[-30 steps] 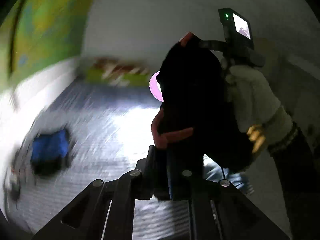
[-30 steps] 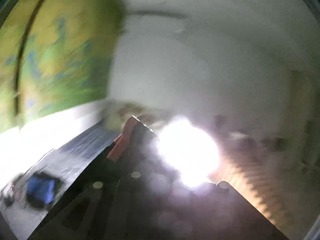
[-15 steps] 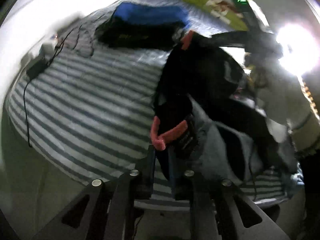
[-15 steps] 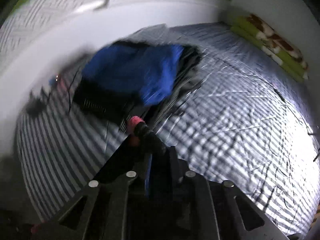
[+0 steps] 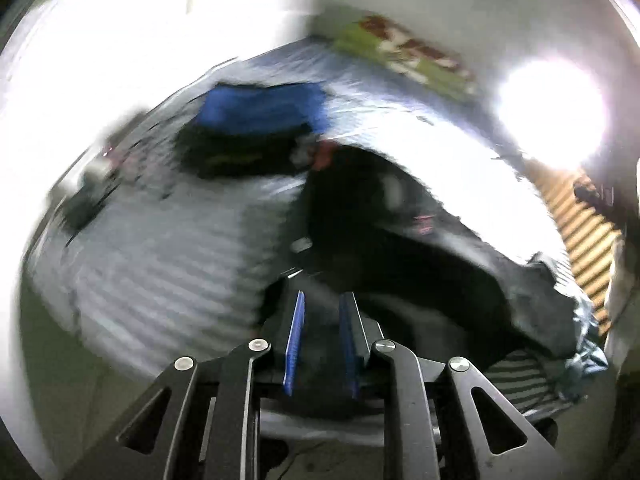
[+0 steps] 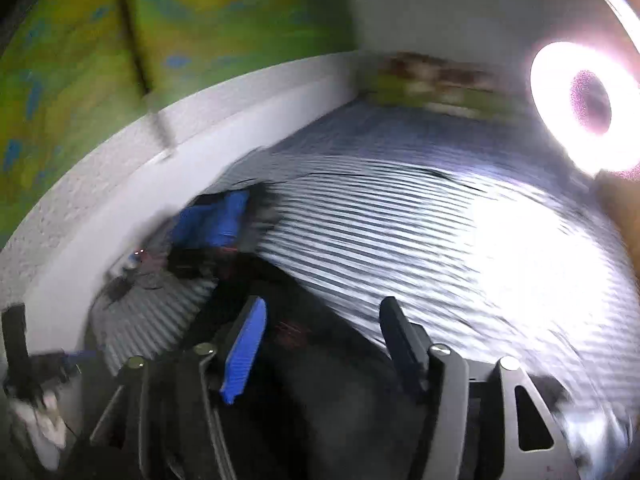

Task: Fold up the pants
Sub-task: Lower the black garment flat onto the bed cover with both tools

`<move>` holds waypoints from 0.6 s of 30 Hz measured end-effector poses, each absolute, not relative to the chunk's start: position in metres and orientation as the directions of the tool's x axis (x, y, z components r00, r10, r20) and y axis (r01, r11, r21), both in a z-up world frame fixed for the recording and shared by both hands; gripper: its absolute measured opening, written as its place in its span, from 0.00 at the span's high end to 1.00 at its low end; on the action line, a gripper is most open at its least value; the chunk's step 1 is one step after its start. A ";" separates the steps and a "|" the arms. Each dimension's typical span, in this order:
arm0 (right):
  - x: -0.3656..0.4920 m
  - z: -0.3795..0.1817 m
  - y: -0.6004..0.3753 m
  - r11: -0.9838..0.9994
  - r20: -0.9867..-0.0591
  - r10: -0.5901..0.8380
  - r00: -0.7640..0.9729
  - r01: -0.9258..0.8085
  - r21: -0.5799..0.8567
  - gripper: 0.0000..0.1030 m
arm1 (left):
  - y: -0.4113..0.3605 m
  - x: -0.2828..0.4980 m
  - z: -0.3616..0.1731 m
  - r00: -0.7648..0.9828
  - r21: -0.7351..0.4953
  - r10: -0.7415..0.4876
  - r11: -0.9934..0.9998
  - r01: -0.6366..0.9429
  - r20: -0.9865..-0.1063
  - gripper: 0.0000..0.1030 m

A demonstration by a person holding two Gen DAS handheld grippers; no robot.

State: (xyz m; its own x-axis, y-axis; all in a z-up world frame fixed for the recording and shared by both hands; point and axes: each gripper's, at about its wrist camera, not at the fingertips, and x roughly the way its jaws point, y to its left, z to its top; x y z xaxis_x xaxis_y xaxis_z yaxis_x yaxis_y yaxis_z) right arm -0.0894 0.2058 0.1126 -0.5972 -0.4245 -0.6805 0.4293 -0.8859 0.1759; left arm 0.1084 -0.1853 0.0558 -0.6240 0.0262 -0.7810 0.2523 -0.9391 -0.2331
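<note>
the pants (image 5: 400, 248) lie as a dark heap on the striped bed cover (image 5: 168, 280), filling the centre and right of the left wrist view, with a paler grey part of the cloth bunched toward the lower right edge. a small red trim shows at the top of the heap, near the centre of the frame. in the right wrist view the same dark cloth (image 6: 320, 380) fills the lower middle, spreading up and left toward a blue garment (image 6: 212, 220) that sits on other dark clothes at the left of the frame.

the left gripper (image 5: 322, 312), at the bottom centre of its view, has its blue-padded jaws a narrow way apart and opening; dark cloth sits between and under them, but the blur makes it hard to say whether the pads still touch it. the right gripper (image 6: 320, 320), at the bottom centre of its view, has its jaws well spread and opening, with the pants lying below the gap and neither finger pressing on them.

the step in hand looks like the lay-down: both tongs letting go so the pants rest on the bed. the garment is not yet flat or folded, judging by the humped, crumpled shape. the next move probably calls for finding the waistband or a leg hem in the heap, pinching it cleanly at two points, and pulling the cloth out straight across the open striped area at the right of the right wrist view, clear of the blue garment.

a bright lamp (image 6: 588, 104) glares at the upper right of both views.
</note>
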 end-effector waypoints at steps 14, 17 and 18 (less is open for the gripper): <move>-0.034 -0.001 0.460 -0.980 -0.839 -0.048 -0.543 -0.136 0.144 0.45 | -0.053 -0.043 -0.024 -0.563 -0.371 0.328 -0.928 -0.040 -0.759 0.68; -0.057 -0.014 0.456 -0.987 -0.855 -0.065 -0.514 -0.096 0.133 0.38 | -0.064 -0.052 -0.054 -0.575 -0.414 0.356 -0.910 -0.032 -0.737 0.68; -0.064 -0.020 0.453 -0.985 -0.864 -0.079 -0.497 -0.092 0.143 0.37 | -0.069 -0.057 -0.067 -0.564 -0.438 0.366 -0.899 -0.008 -0.740 0.68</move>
State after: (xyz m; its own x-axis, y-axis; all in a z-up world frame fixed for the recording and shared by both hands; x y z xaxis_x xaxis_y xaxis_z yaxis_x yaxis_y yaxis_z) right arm -0.0636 0.4534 -0.0204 -0.4969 -0.0791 -0.8642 -0.0920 -0.9854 0.1431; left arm -0.0573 -0.0693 -0.0665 -0.5640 0.3657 -0.7404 -0.0084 -0.8991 -0.4377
